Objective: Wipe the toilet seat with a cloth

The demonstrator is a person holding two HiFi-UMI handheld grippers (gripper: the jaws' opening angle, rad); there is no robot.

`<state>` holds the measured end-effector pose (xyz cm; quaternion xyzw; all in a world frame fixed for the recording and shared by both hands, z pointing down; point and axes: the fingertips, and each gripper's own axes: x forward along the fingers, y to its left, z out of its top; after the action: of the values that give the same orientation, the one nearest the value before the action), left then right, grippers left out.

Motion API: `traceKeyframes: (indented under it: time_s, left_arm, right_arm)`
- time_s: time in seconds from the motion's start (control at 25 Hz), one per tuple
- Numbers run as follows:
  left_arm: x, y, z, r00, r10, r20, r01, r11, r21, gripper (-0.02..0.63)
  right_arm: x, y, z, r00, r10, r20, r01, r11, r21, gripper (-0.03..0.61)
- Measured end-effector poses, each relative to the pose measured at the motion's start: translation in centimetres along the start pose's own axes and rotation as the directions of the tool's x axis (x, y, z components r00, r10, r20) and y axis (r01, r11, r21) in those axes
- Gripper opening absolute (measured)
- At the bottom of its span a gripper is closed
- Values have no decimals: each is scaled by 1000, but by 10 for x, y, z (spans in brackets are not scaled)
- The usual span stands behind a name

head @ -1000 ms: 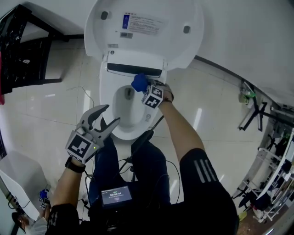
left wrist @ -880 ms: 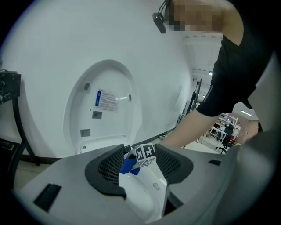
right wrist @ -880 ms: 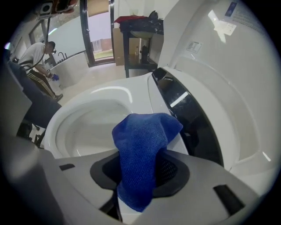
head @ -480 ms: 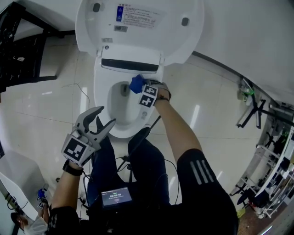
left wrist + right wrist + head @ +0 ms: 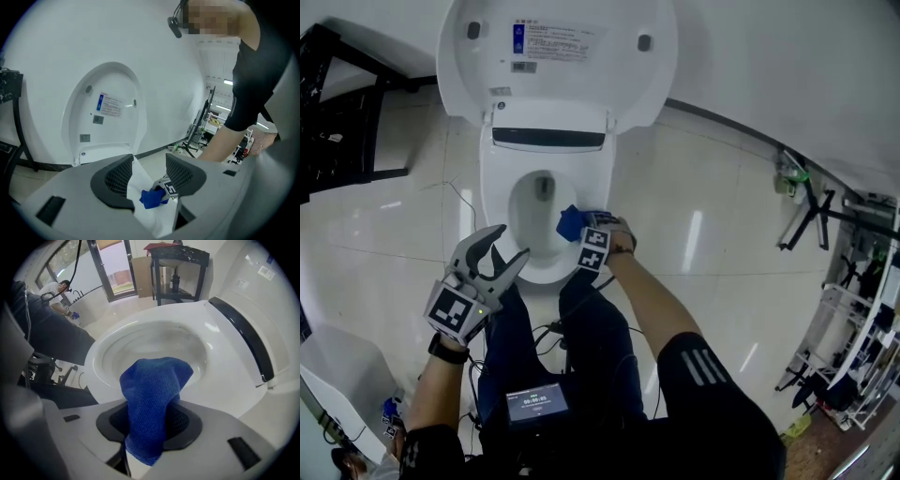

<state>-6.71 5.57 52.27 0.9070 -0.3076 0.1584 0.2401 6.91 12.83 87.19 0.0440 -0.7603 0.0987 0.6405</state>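
Right gripper view shows the right gripper (image 5: 150, 423) clamped on a blue cloth (image 5: 154, 390). The cloth's free end humps up ahead of the jaws and droops toward the bowl (image 5: 154, 343). From the head view, the cloth lies at the near right part of the toilet seat (image 5: 495, 202), by its inner edge. Whether it presses on the seat cannot be told.

To wipe well, the person would likely need to lower the gripper so a flat of cloth lies on the seat, not the bunched tip. The stroke should then follow the ring round under steady pressure, without the loose end dipping into the bowl.

The left gripper (image 5: 508, 246) hovers off the toilet at the front left, its jaws spread with nothing between them.

Beyond, the lid (image 5: 558, 84) stands raised, clear of the wiping path, with a black strip (image 5: 548, 139) below its hinge. The person's own legs (image 5: 600, 347) crowd the front of the toilet and may cramp the reach round the near edge. A black rack (image 5: 337, 122) stands well off to the left.
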Motion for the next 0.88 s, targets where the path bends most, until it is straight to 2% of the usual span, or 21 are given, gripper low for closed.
traceKeyframes:
  time_s: [0.32,0.48,0.56,0.72,0.8,0.88]
  left_arm:
    - [-4,-10,5,1000,-30,-8,30,999,16,225]
    - [-9,-12,11,999,-34,-5,34,999,25,225]
    - [-13,-12,17,999,-35,-2,35,999,32,225]
    - [-26,-9,37,999,-38,21,37,998,58,225]
    - [-36,-9,46,998,-59,28,55,993,106,225]
    - [-46,-12,62,997,-71,34,66,988,136,225]
  right_arm:
    - [11,75,15,995,96,-3,-96,995,15,170]
    - [13,87,19,993,119,12,-119,991,65,170]
    - [5,79,22,992,101,73,-111,981,161,170]
    - [-32,47,27,977,8,214,-94,915,392,169]
    - [-67,25,30,962,-66,266,-69,882,466,169]
    - [-107,5,33,947,-133,291,-32,866,500,169]
